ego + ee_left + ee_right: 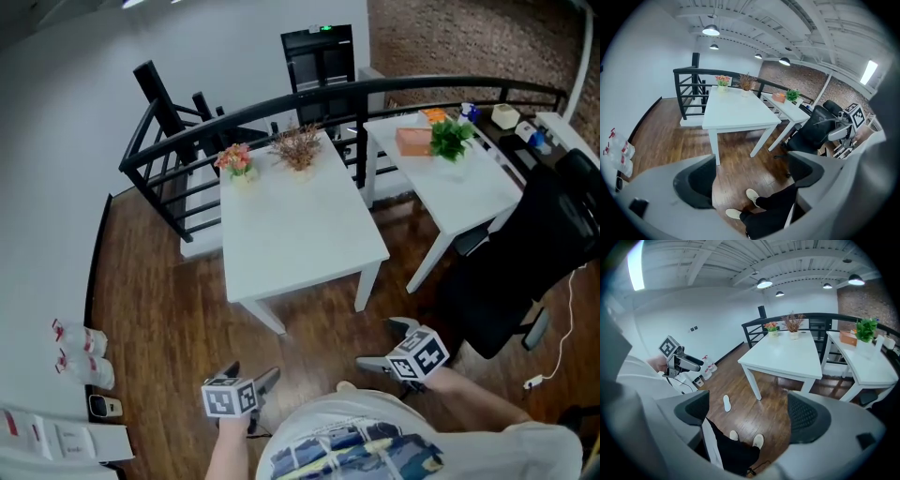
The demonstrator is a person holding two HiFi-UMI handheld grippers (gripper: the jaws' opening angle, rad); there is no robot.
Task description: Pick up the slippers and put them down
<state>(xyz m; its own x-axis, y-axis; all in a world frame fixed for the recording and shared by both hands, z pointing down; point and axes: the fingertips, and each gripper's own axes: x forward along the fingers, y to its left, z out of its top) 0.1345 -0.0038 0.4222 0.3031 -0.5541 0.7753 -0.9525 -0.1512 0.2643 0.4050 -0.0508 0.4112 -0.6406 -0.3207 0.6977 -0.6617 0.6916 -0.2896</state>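
A white table (291, 234) stands on the wood floor (150, 281). The left gripper (750, 176) and right gripper (749, 411) hang above the floor, jaws partly apart, nothing between them. What looks like one white slipper (726, 403) — small, far off — lies on the floor near a table leg.

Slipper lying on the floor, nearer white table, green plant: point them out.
slipper (726, 403), right gripper view, its middle.
nearer white table (291, 225), head view, bare tabletop.
green plant (450, 139), head view, its leaves.
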